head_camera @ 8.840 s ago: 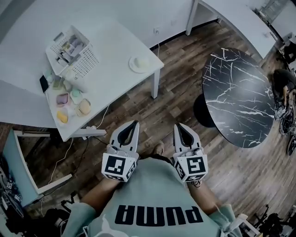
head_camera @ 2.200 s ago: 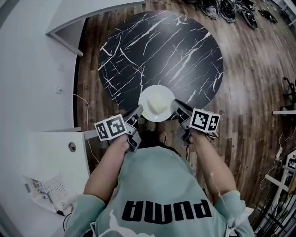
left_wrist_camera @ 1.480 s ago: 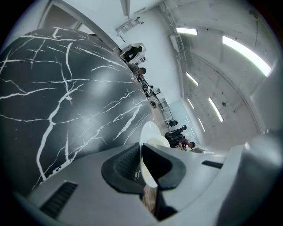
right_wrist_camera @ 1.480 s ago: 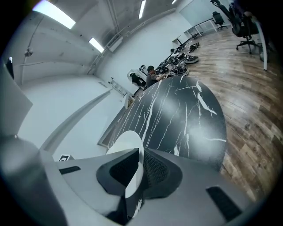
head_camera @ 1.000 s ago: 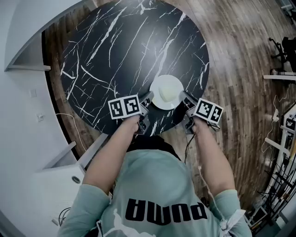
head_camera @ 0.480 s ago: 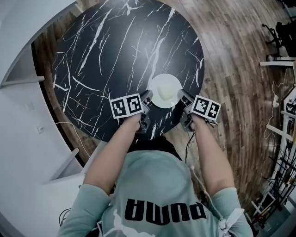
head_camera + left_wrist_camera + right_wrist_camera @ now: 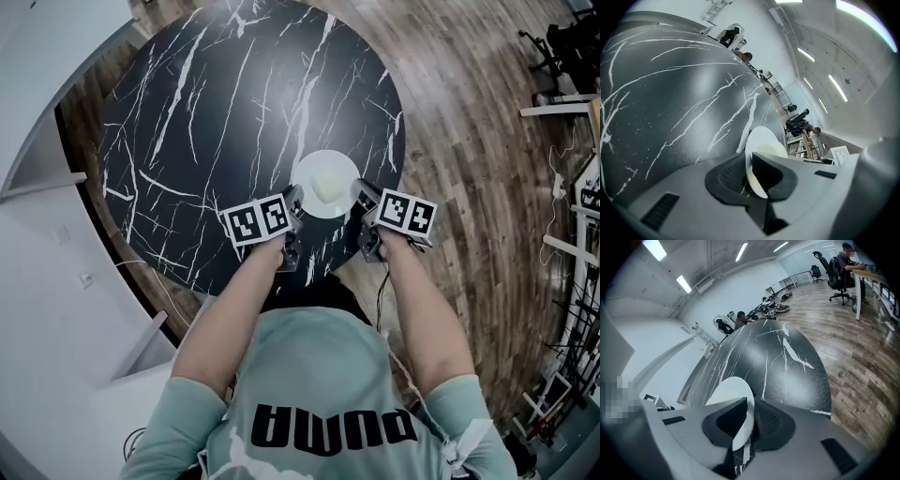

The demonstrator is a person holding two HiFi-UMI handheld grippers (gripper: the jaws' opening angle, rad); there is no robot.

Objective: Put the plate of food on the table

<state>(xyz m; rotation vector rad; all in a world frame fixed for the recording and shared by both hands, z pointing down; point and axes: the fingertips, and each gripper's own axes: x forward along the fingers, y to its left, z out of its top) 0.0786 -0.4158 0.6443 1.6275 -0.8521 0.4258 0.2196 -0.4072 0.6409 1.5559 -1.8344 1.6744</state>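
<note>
Left tool [image 7: 294, 200] and right tool [image 7: 362, 193] are each pinching a rim of the plate [image 7: 327, 184], which is sitting between them at the table's [image 7: 216, 112] near edge. If they're letting go unevenly, it's tipping and spilling food.

The plate [image 7: 327, 184] is at the near edge of the round tabletop [image 7: 206, 122], toward that edge's right end, with the food [image 7: 330, 178] on its middle. Whether it rests on the surface or hangs just above it cannot be told. The left gripper [image 7: 293, 201] is at the plate's left rim and the right gripper [image 7: 362, 194] at its right rim, each with the rim between its jaws. The rest of the tabletop stretches behind and to the left of the plate. The floor [image 7: 487, 159] lies past the tabletop's right edge, a wall [image 7: 47, 244] past its left edge. Well beyond the right edge, a person [image 7: 844, 254] sits at a desk [image 7: 876, 277].
</note>
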